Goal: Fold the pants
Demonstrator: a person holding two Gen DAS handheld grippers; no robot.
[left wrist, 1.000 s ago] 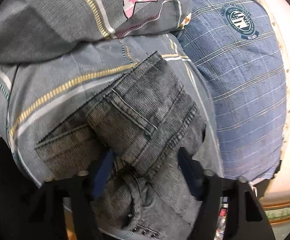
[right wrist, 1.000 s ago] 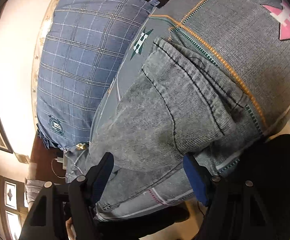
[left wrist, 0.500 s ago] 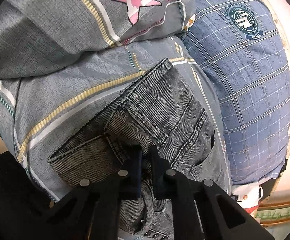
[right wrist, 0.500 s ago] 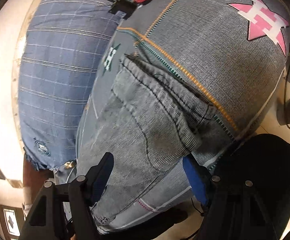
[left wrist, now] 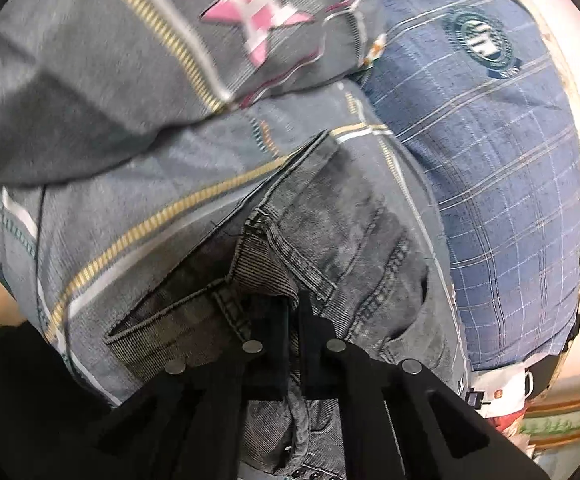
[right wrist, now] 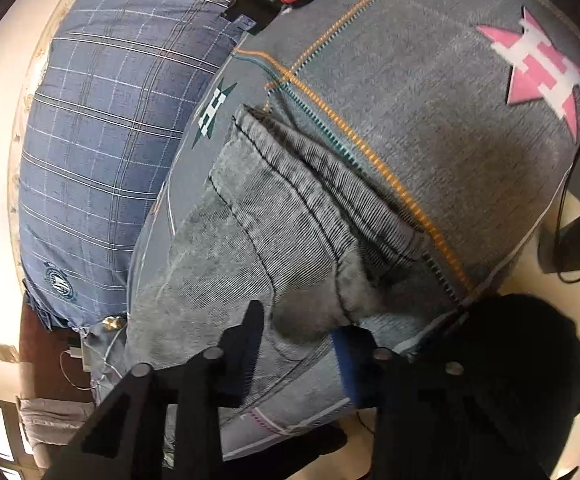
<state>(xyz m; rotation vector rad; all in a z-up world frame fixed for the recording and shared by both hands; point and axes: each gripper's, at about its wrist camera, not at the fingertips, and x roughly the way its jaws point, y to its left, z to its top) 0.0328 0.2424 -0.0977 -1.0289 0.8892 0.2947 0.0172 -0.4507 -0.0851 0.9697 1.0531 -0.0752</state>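
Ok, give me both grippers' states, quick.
Left gripper: shut on the jeans, pinching a fold of denim.
Right gripper: open, its fingers straddling the jeans.

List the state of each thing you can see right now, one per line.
Left tool: shut on the jeans.
Right tool: open, fingers straddling a bulge of denim.
Jeans: folded over, lying on the bedspread.
Bedspread: spread over the bed.
Blue plaid pillow: lying beside the jeans.

Both wrist views close above jeans [left wrist: 329, 240], opposite sides, seemingly.
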